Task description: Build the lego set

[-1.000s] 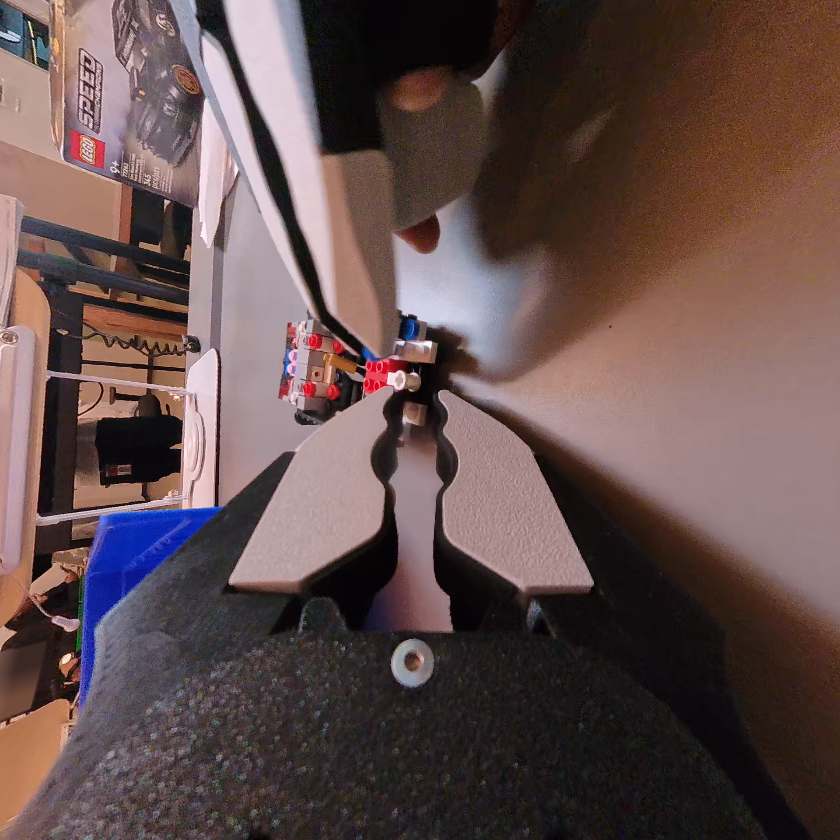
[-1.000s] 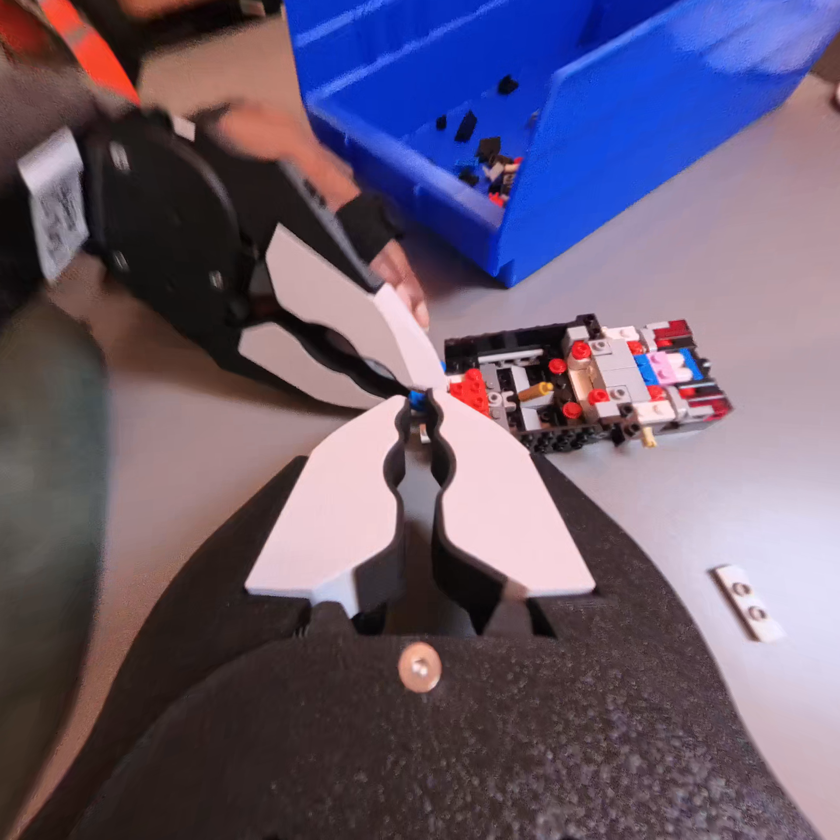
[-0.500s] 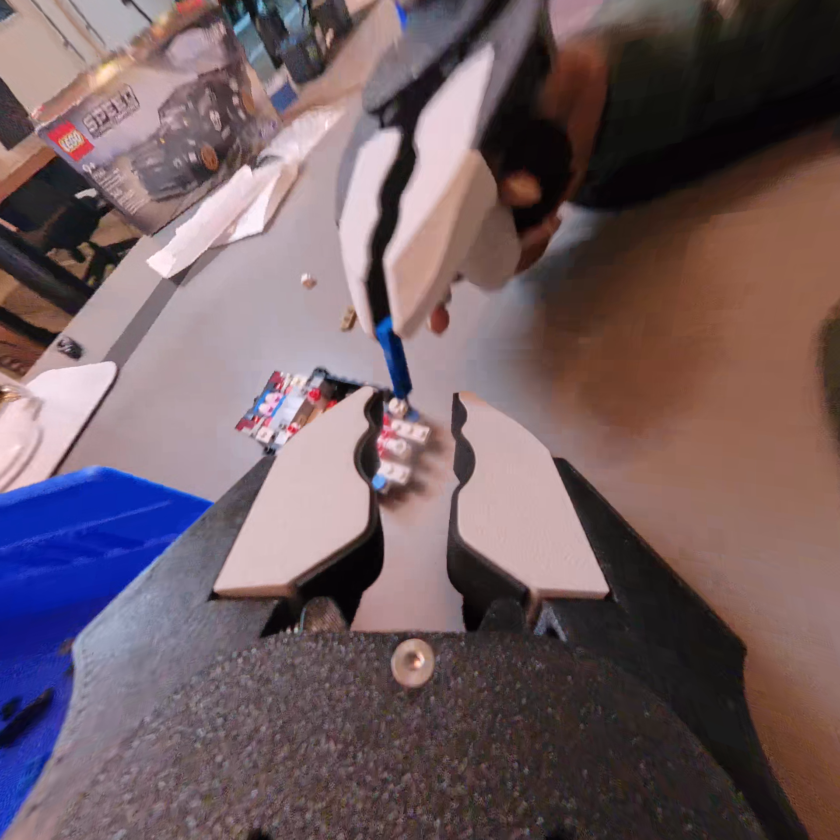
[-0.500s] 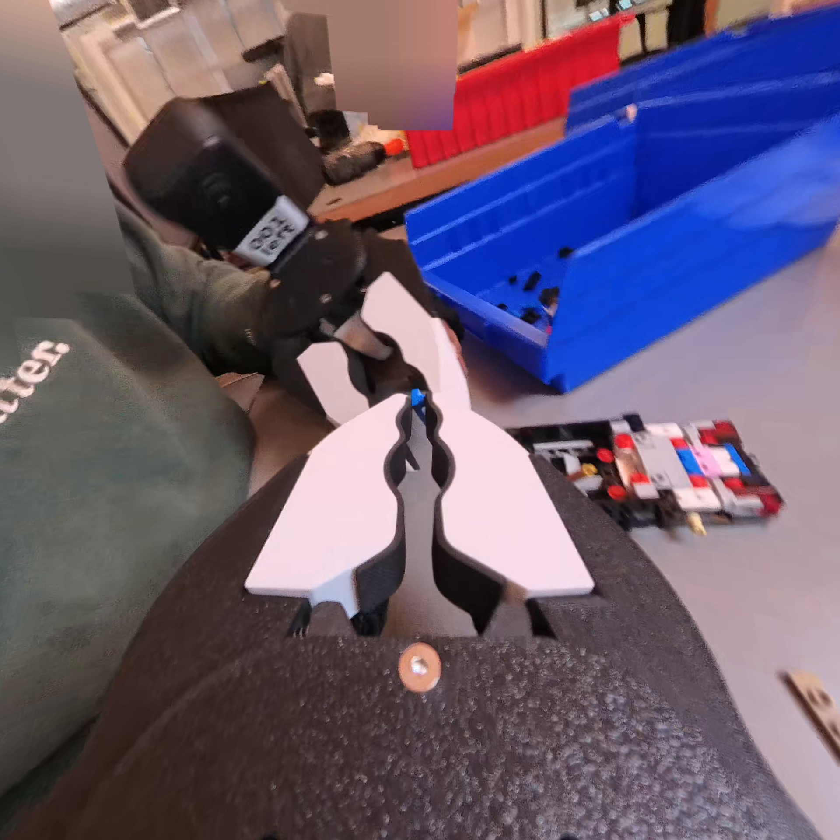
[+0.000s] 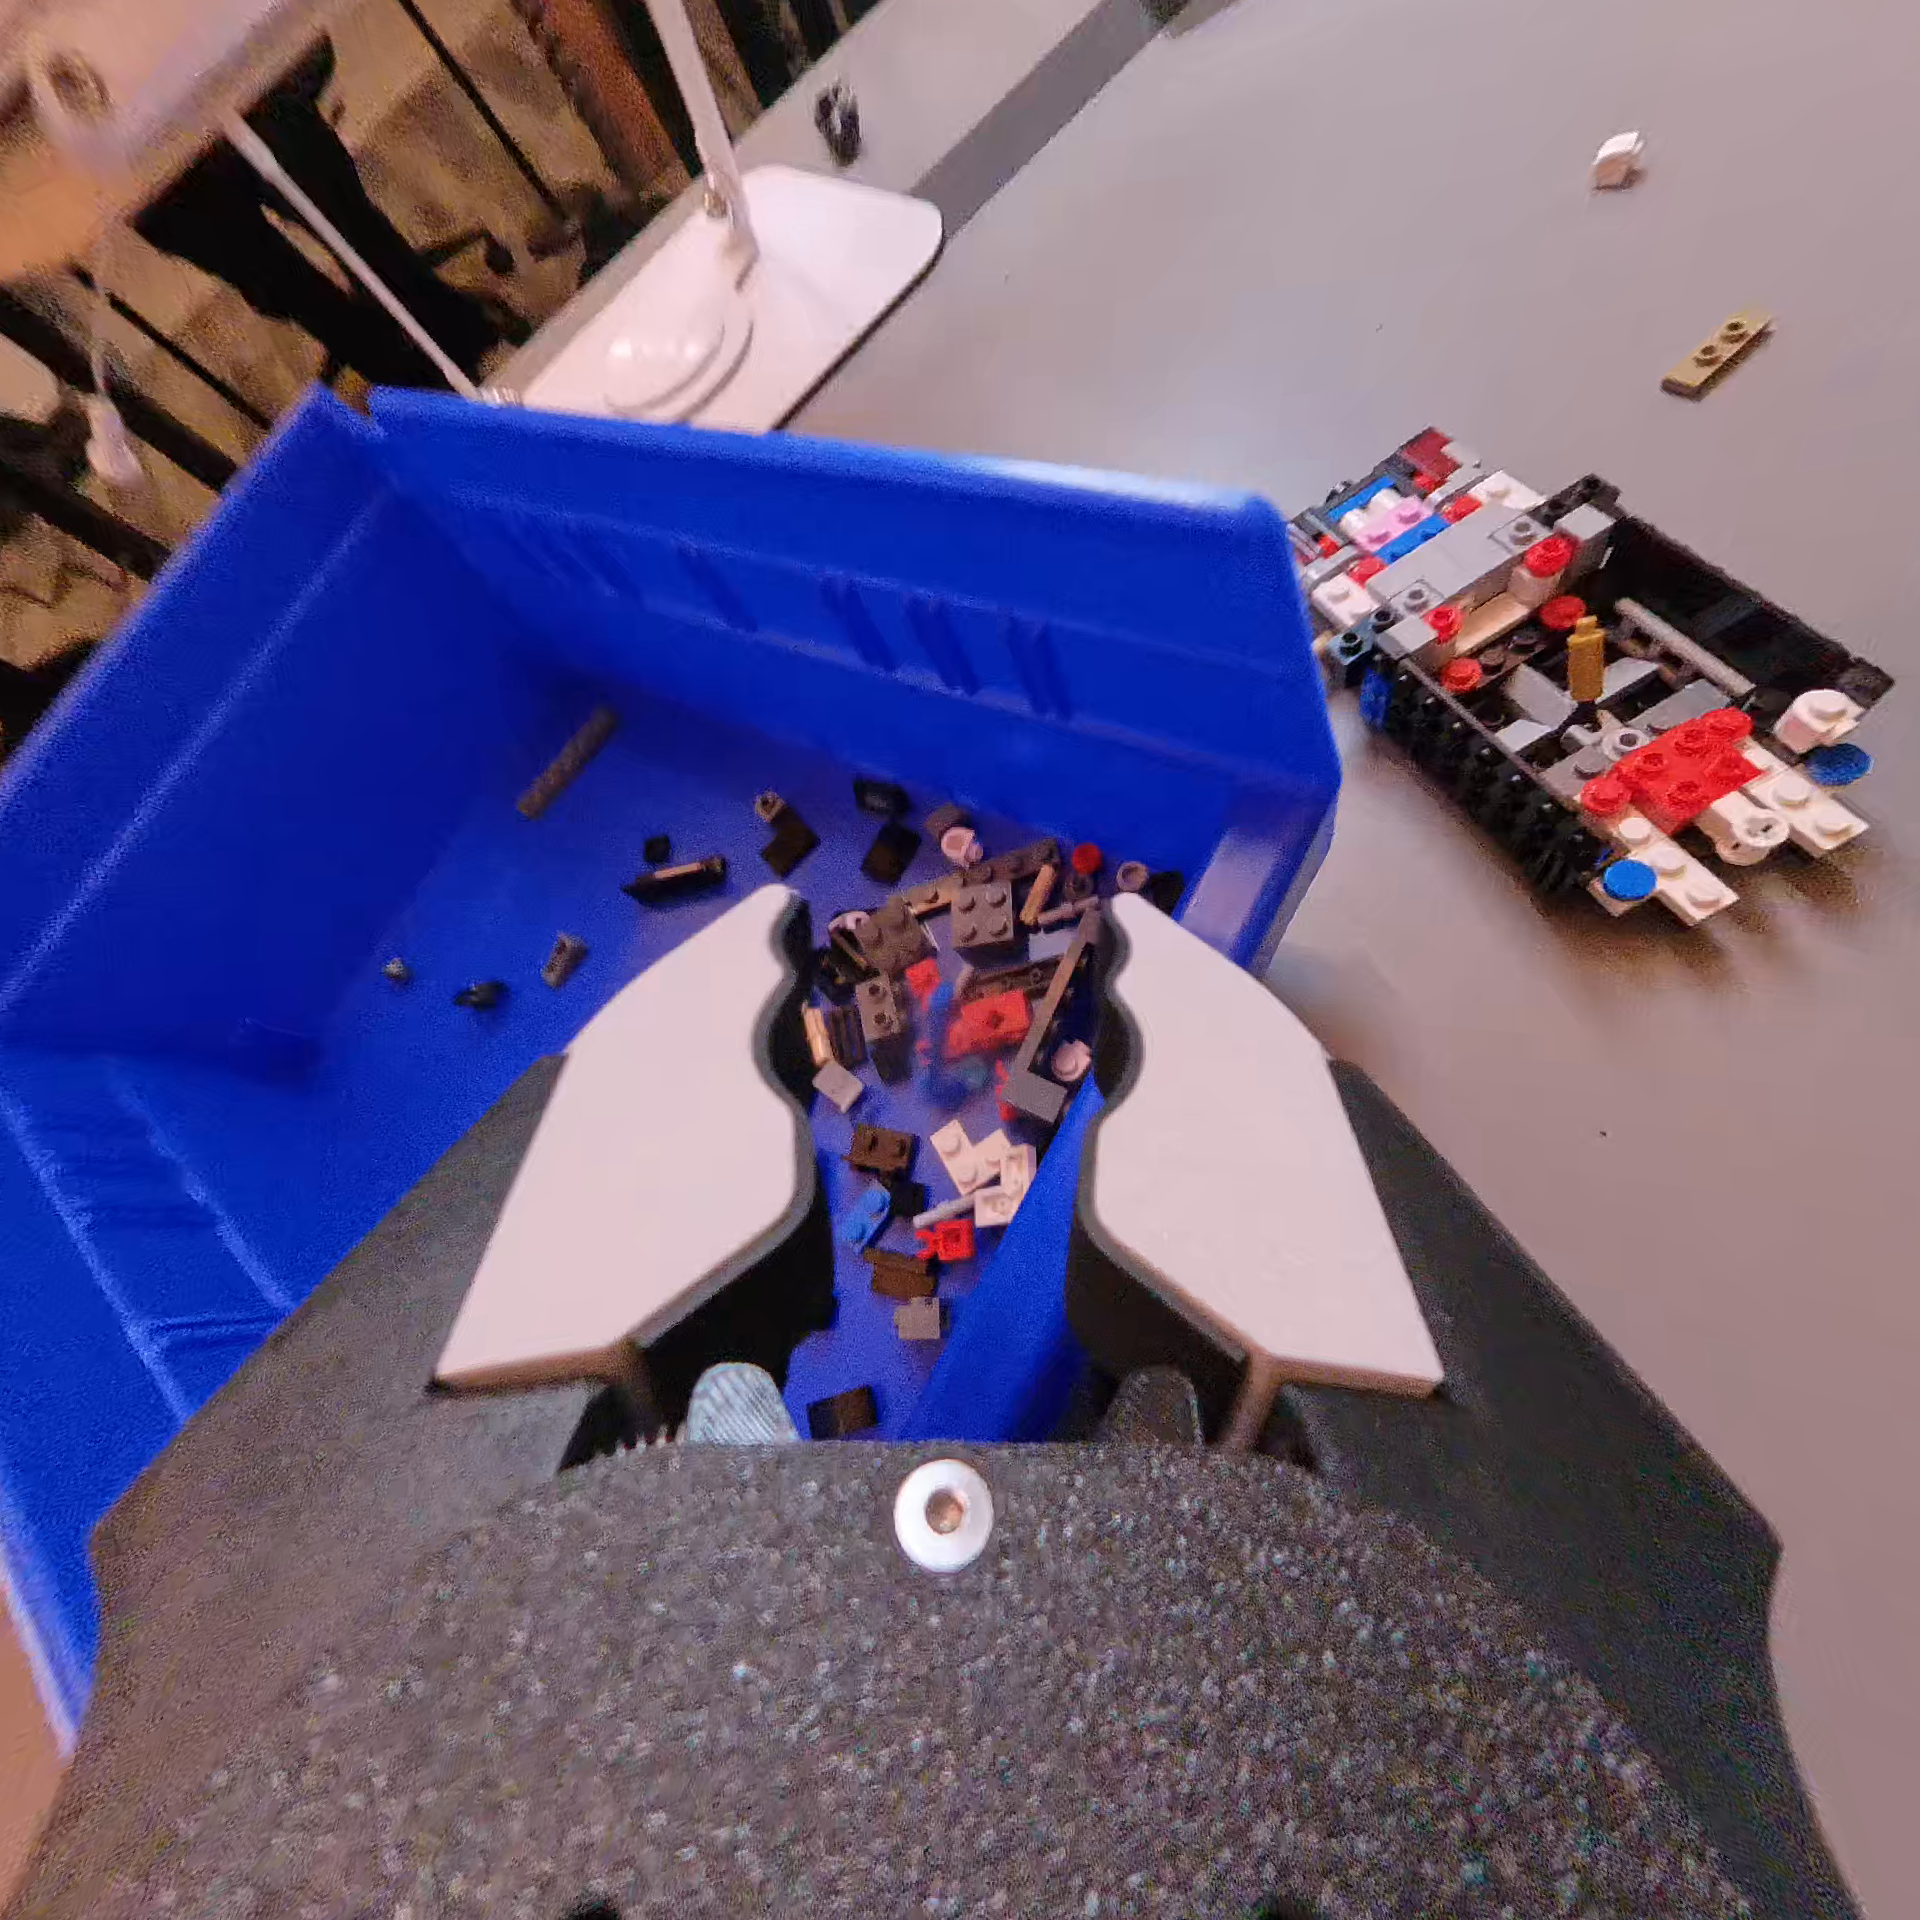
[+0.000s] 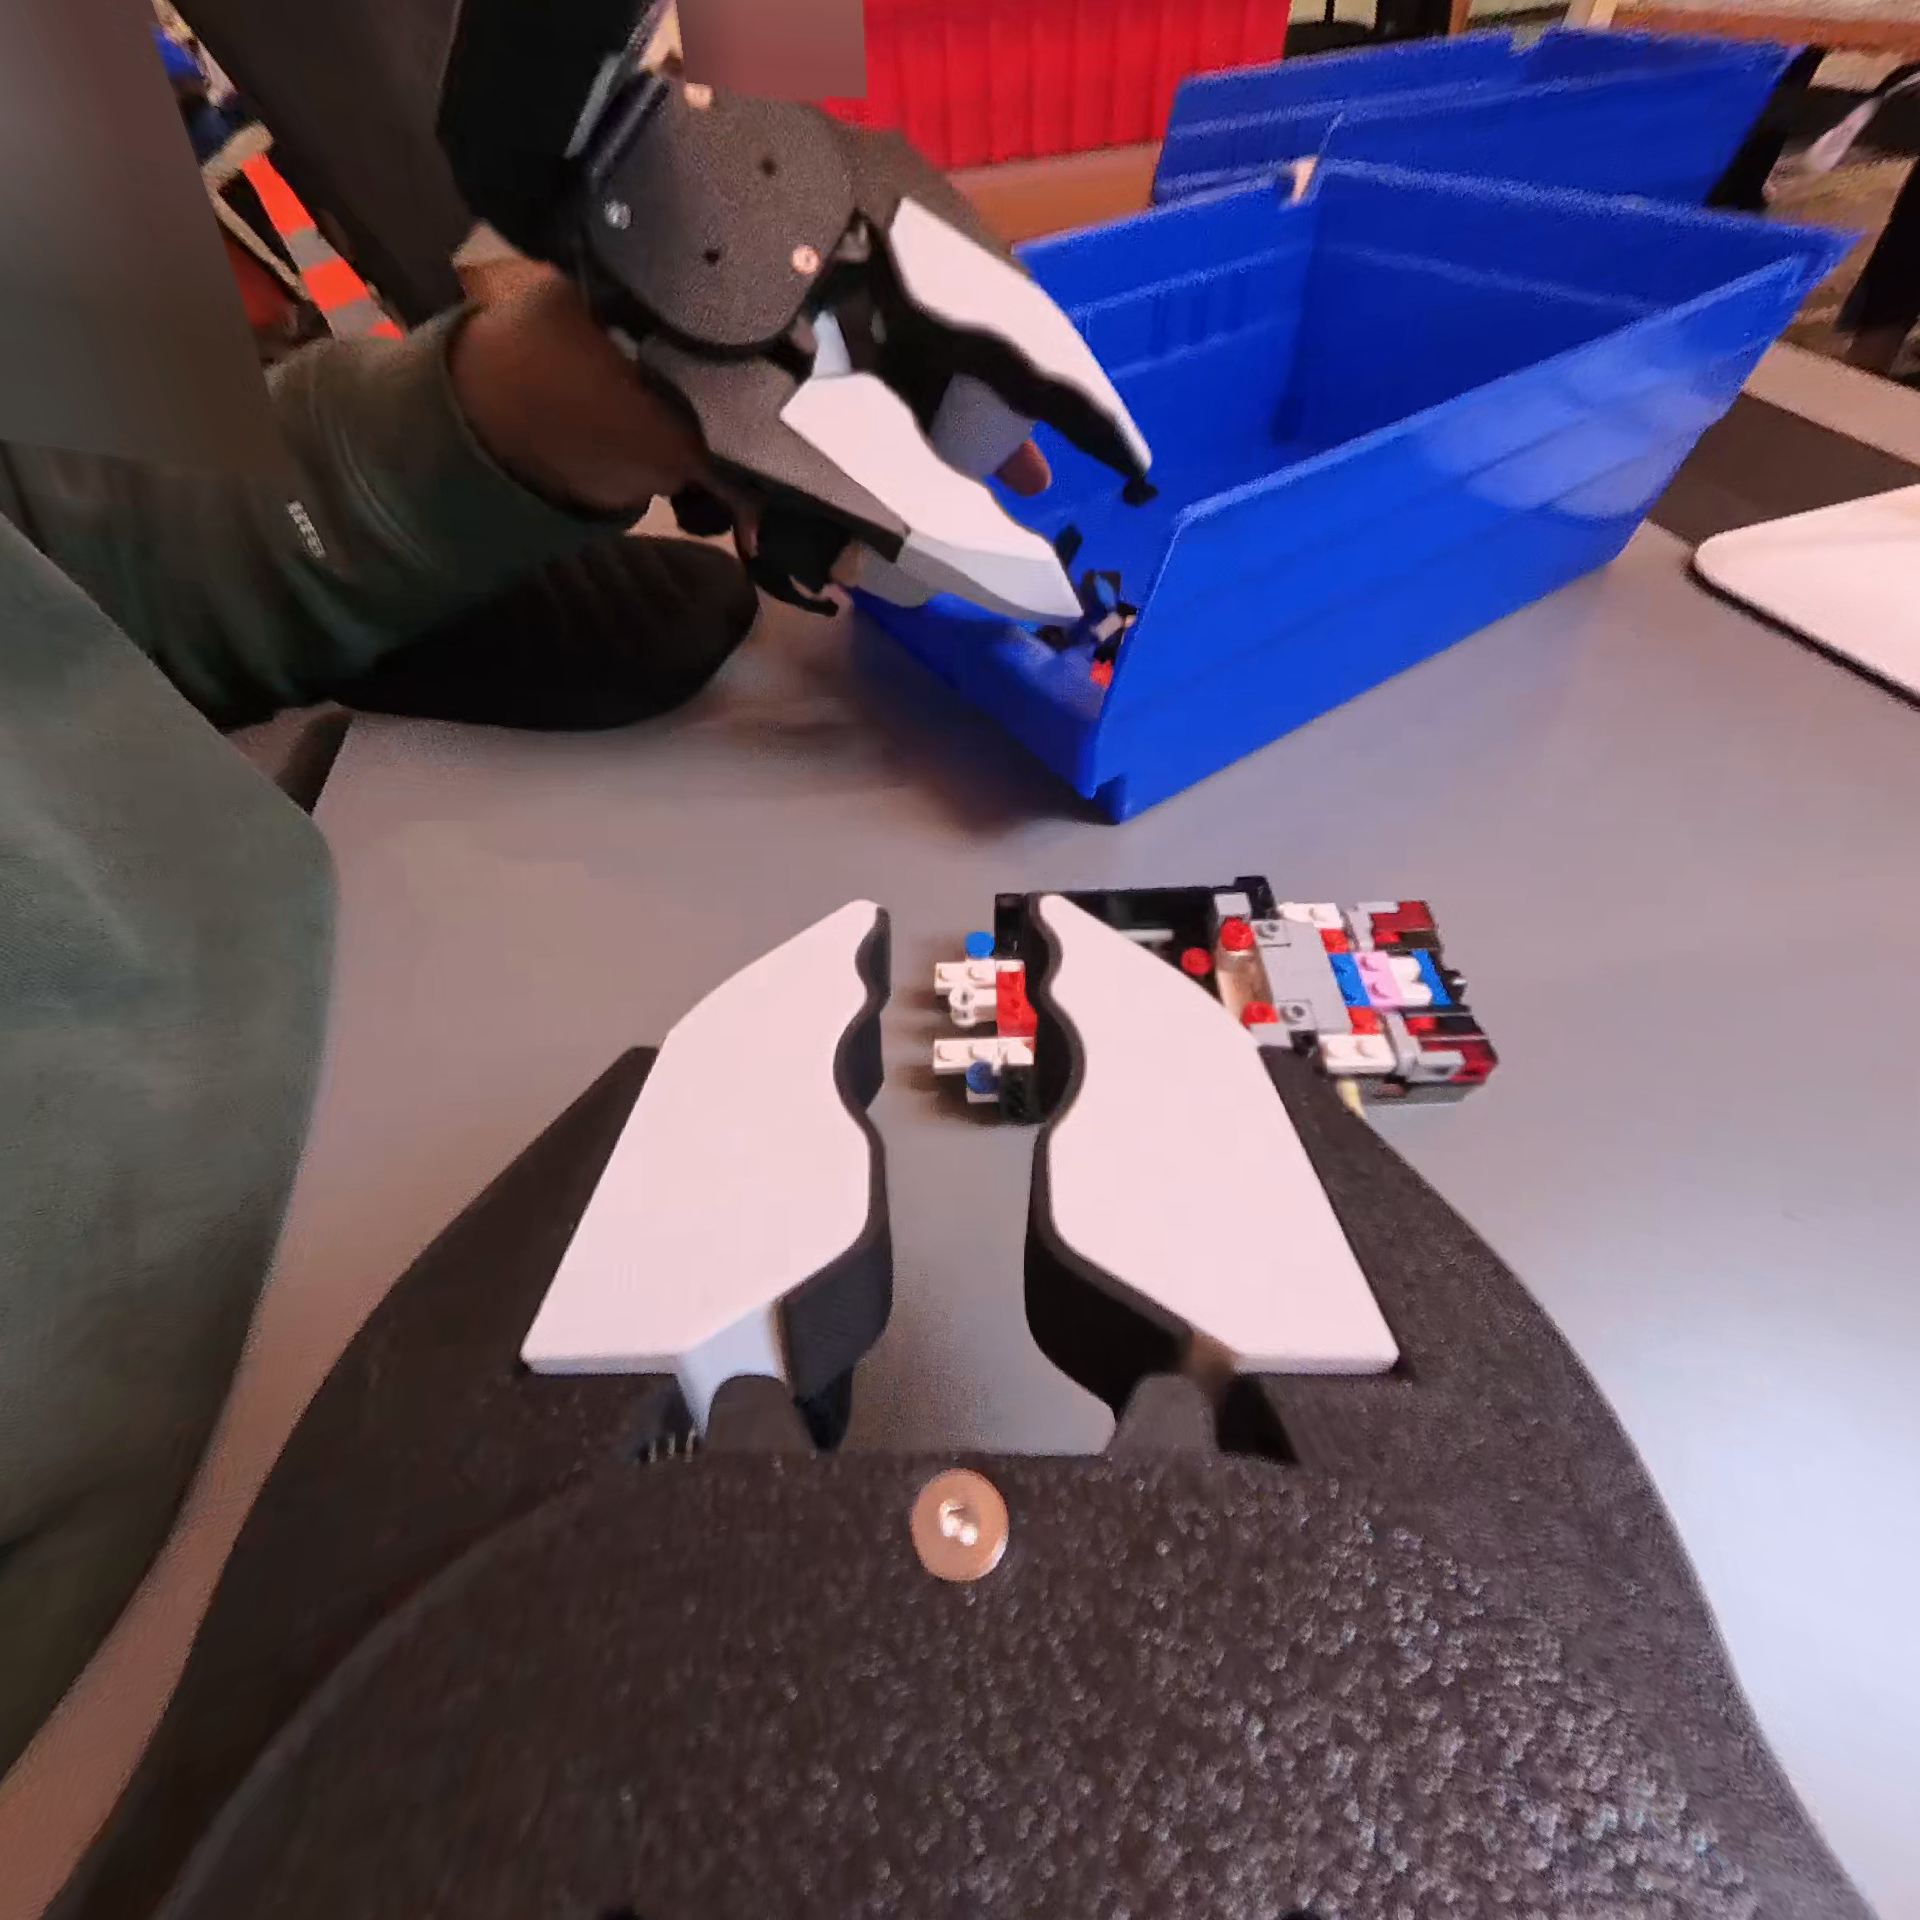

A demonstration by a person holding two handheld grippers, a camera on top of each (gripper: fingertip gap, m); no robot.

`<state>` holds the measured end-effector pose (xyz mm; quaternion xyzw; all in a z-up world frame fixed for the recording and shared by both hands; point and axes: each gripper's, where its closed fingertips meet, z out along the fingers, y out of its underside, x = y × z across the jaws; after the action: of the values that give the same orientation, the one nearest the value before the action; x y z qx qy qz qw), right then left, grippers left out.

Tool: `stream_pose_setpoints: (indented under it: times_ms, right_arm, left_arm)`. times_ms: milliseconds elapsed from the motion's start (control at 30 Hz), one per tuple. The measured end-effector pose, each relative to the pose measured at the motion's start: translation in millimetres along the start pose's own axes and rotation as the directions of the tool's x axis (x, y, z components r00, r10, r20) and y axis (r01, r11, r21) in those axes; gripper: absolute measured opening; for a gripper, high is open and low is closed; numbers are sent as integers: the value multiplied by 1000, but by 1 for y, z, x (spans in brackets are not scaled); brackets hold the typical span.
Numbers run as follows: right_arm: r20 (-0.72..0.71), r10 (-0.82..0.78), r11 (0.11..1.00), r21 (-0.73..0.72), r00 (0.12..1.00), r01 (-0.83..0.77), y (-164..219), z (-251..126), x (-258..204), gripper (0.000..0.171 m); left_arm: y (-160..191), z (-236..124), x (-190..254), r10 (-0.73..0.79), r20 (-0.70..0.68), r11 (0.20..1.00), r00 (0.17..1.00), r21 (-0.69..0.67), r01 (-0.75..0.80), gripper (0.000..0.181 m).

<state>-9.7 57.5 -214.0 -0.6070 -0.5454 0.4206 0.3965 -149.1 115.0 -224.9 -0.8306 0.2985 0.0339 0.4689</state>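
The part-built lego car [image 5: 1558,665] lies on the grey table, black frame with red, white and grey pieces; it also shows in the right wrist view [image 6: 1299,987]. My left gripper [image 5: 945,914] is open and empty above the blue bin [image 5: 727,540], over a heap of loose lego pieces [image 5: 956,997]. The right wrist view shows it [image 6: 1107,535] tipped down into the bin [image 6: 1455,468]. My right gripper [image 6: 961,914] is open and empty, just above the table, with the car's white-and-red front end seen between its fingers.
A white lamp base [image 5: 769,270] stands behind the bin, also at the right edge of the right wrist view [image 6: 1829,582]. A small white piece [image 5: 1618,161] and a tan plate [image 5: 1714,353] lie loose beyond the car. A person's green sleeve [image 6: 156,987] fills the left. From my right tips it is roughly 12 cm to the tan plate [image 5: 1714,353]; from my left, 20 cm.
My left gripper swung away from the car to the bin and opened wider. My right gripper opened; the blue piece it held at the car's front is no longer between its fingers.
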Motion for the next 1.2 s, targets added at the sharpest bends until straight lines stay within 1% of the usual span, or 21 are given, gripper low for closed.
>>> stream_pose_setpoints:
  times_ms: [33,100,267,333,400,467,533,567,600,667,767,833,900,967,1033,1067,1133,1200]
  right_arm:
    - [0,-5,1000,-15,1000,5,3,2,-1,25]
    - [-5,-20,999,-25,1000,19,5,4,-1,25]
    - [-25,-3,1000,-7,1000,3,3,2,5,24]
    - [-48,-15,1000,-18,999,14,4,0,10,24]
    - [-80,-58,997,-53,995,54,7,-1,20,24]
    - [-93,-123,987,-119,988,111,11,-3,34,25]
    - [-37,-169,964,-214,985,158,18,-4,44,26]
    - [-4,-188,950,-254,982,181,20,-4,48,26]
    - [21,-213,934,-288,977,210,21,-3,53,27]
    - [109,-249,898,-347,962,271,24,-1,54,28]
    - [247,-295,841,-392,923,374,25,4,45,33]
    - [314,-360,775,-423,878,469,29,8,40,40]
    - [371,-411,712,-440,833,547,35,14,36,40]
    - [416,-444,658,-450,794,604,40,19,31,40]
    - [438,-464,607,-476,770,636,46,22,30,35]
    - [436,-472,587,-493,766,642,50,24,31,27]
    - [418,-454,593,-517,787,617,54,27,31,15]
    - [375,-431,619,-538,821,572,54,29,33,12]
  left_arm:
    - [2,1,-1,-13,-4,1000,1000,-3,13,56]
    - [-1,-1,0,-10,-7,1000,1000,11,10,59]
    - [-7,-2,4,28,-10,998,1000,54,-27,60]
    - [-9,-3,9,57,-28,996,998,76,-55,58]
    - [-9,-2,17,114,-54,991,992,83,-109,55]
    - [-9,-1,23,156,-68,984,985,94,-149,40]
    - [-7,-1,25,172,-81,982,982,88,-164,30]
    - [-7,-1,25,175,-86,982,981,88,-168,29]
    - [-7,-2,26,179,-98,981,979,90,-170,30]
    - [-7,-6,32,172,-154,982,973,106,-156,37]
    - [0,-6,37,151,-215,987,965,86,-135,41]
    - [6,-3,35,172,-194,985,966,59,-163,38]
    - [5,-3,38,200,-189,979,961,67,-191,33]
    - [6,-2,38,210,-182,977,961,66,-201,32]
    - [6,-2,37,211,-177,977,961,68,-202,31]
    - [6,-2,37,211,-175,977,962,69,-202,32]
    - [6,-2,34,214,-164,976,963,71,-204,33]
    - [8,-1,31,212,-150,977,966,71,-203,33]
